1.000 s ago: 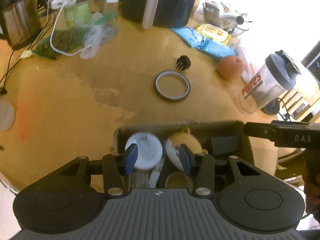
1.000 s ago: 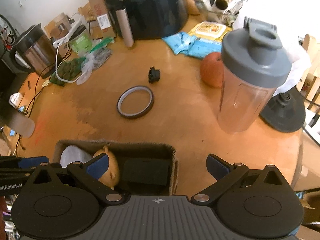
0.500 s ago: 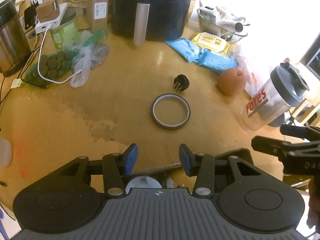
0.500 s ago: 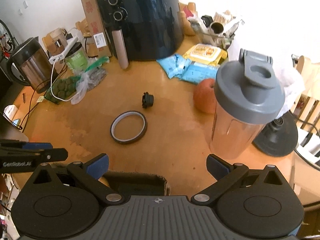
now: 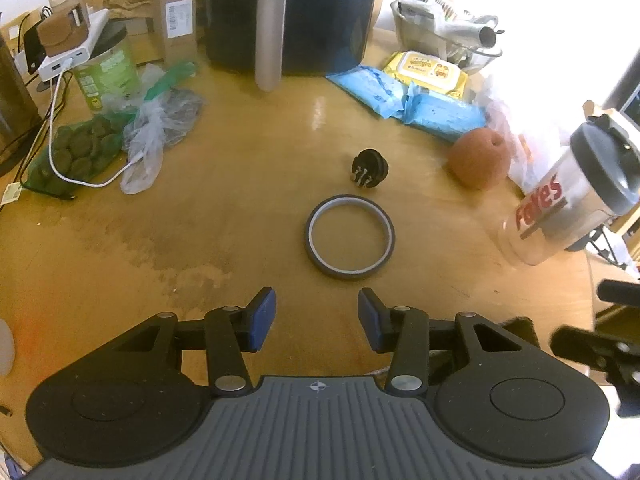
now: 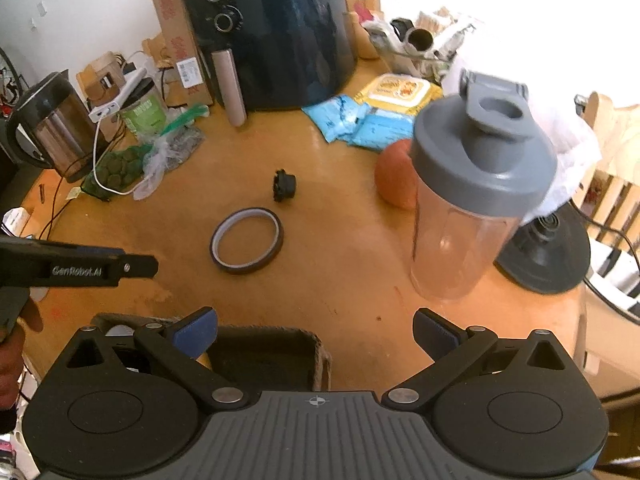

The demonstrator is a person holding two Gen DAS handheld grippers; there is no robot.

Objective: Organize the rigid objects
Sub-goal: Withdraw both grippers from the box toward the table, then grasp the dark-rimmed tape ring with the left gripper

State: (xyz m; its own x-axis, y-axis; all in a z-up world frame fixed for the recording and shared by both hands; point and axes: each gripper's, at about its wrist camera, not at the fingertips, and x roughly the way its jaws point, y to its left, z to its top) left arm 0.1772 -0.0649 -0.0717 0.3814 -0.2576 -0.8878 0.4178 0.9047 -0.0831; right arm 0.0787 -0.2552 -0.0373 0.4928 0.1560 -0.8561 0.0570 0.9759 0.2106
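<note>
Tape ring [image 5: 350, 236] both views, kettle [image 6: 52, 124] right only

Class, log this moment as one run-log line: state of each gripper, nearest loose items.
left gripper: open, empty | right gripper: open, empty | tape ring: flat on table | black plug: beyond ring | bin: under right gripper

Strong daylight is pouring in from the upper right in both views, blowing out everything behind the shaker bottle [image 6: 476, 208] to white. A glare streak is shining on the tabletop [image 5: 224, 184] just in front of the air fryer [image 5: 288, 12]. The bottle is smearing slightly with motion blur. Fisheye distortion is bending the edges, and corners are falling dark.
</note>
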